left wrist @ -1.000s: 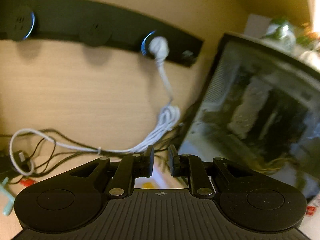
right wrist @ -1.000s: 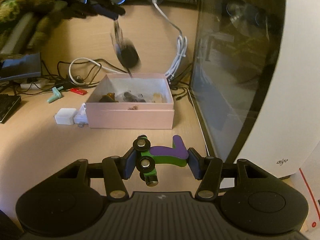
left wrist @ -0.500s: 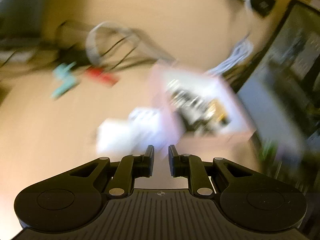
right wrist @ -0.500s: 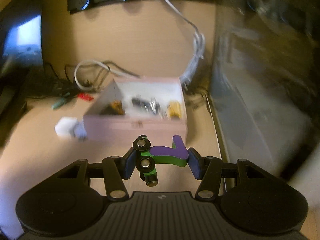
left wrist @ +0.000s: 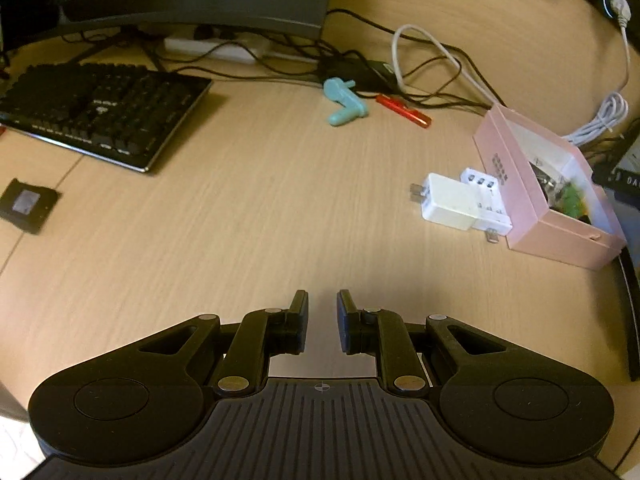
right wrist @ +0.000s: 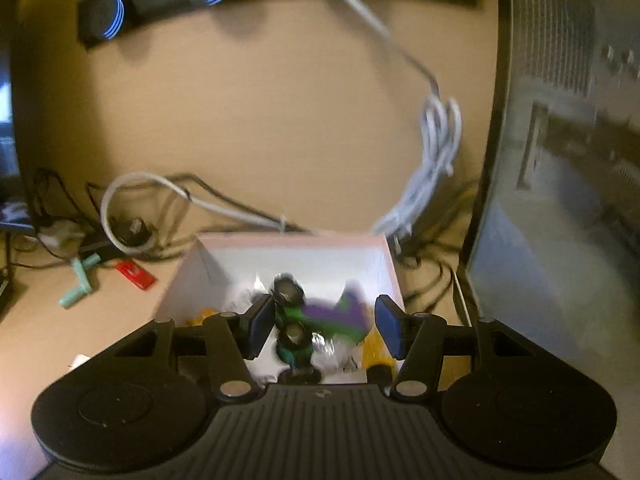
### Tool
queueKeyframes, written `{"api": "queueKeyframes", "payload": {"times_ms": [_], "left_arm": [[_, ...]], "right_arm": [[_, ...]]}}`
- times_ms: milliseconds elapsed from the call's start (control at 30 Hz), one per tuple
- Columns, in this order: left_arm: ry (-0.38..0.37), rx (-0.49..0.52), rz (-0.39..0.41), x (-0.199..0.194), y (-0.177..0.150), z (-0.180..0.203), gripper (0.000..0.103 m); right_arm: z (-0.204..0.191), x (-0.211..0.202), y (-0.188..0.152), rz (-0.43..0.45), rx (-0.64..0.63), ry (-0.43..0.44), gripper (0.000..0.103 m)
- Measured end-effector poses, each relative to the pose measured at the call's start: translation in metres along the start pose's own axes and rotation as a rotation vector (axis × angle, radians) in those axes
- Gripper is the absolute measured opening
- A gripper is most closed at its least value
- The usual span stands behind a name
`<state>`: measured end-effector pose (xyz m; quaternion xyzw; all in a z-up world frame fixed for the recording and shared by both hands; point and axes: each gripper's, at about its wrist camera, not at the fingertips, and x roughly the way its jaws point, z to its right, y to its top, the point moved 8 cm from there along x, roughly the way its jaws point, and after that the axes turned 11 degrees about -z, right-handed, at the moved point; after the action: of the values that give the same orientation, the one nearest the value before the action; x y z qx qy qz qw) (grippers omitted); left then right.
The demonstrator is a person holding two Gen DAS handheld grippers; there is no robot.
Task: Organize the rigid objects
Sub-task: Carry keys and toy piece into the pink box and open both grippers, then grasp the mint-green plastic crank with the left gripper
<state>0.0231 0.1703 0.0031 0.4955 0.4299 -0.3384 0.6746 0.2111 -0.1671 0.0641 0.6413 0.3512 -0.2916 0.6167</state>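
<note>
Left on the bench toward its back edge: teal piece (left wrist: 344, 102), red piece (left wrist: 403, 110); white charger (left wrist: 450, 202) touching the pink box (left wrist: 520, 196) wall. Sorting seemingly well along, several items boxed. Left claw (left wrist: 322, 322) pressed nearly together, empty. Right claw (right wrist: 325, 326) over the box, jaws opening, purple-green toy (right wrist: 328, 318) blurred between them, apparently dropping.

On the counter (left wrist: 248, 208), a keyboard (left wrist: 100, 112) lies far left and an open box (left wrist: 532, 200) far right, two chargers (left wrist: 452, 202) touching the box's left wall; cables (left wrist: 432, 64) run behind.
</note>
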Motion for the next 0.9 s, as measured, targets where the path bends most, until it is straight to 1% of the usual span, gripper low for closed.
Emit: {"api": "queueKeyframes", "payload": {"times_ms": [33,167,233,333,433,533,567,633,700,733,767,800,900], "left_arm": [[0.0,0.006,0.002,-0.002,0.0,0.0,0.017],[-0.009,0.027,0.005,0.001,0.008,0.005,0.017],[-0.018,0.05,0.004,0.005,0.012,0.012,0.017],[-0.044,0.093,-0.006,0.014,0.021,0.024,0.017],[-0.08,0.15,-0.01,0.023,0.03,0.04,0.017],[-0.133,0.264,0.016,0.031,0.04,0.065,0.017],[-0.142,0.329,0.026,0.034,0.042,0.077,0.017],[-0.14,0.416,0.036,0.04,0.046,0.092,0.017],[-0.164,0.455,0.054,0.044,0.055,0.103,0.019],[-0.175,0.448,0.067,0.044,0.062,0.105,0.021],[-0.177,0.419,0.083,0.045,0.074,0.105,0.02],[-0.178,0.389,0.094,0.047,0.086,0.103,0.02],[-0.215,0.28,0.125,0.053,0.126,0.098,0.019]], "right_arm": [[0.0,0.001,-0.004,-0.013,0.015,0.008,0.06],[0.001,-0.008,-0.021,-0.036,0.052,0.032,0.061],[-0.003,-0.017,-0.03,-0.025,0.033,0.032,0.061],[-0.01,-0.041,-0.049,0.005,-0.03,0.03,0.062],[-0.02,-0.06,-0.075,0.03,-0.107,-0.008,0.065],[-0.03,-0.068,-0.101,0.025,-0.167,-0.064,0.065],[-0.032,-0.069,-0.11,0.014,-0.176,-0.081,0.065],[-0.035,-0.069,-0.127,-0.022,-0.179,-0.098,0.065],[-0.037,-0.071,-0.142,-0.054,-0.167,-0.097,0.065],[-0.038,-0.071,-0.148,-0.066,-0.163,-0.101,0.065],[-0.038,-0.072,-0.154,-0.077,-0.161,-0.108,0.065],[-0.037,-0.072,-0.16,-0.088,-0.158,-0.115,0.065],[-0.033,-0.071,-0.176,-0.131,-0.122,-0.126,0.065]]}}
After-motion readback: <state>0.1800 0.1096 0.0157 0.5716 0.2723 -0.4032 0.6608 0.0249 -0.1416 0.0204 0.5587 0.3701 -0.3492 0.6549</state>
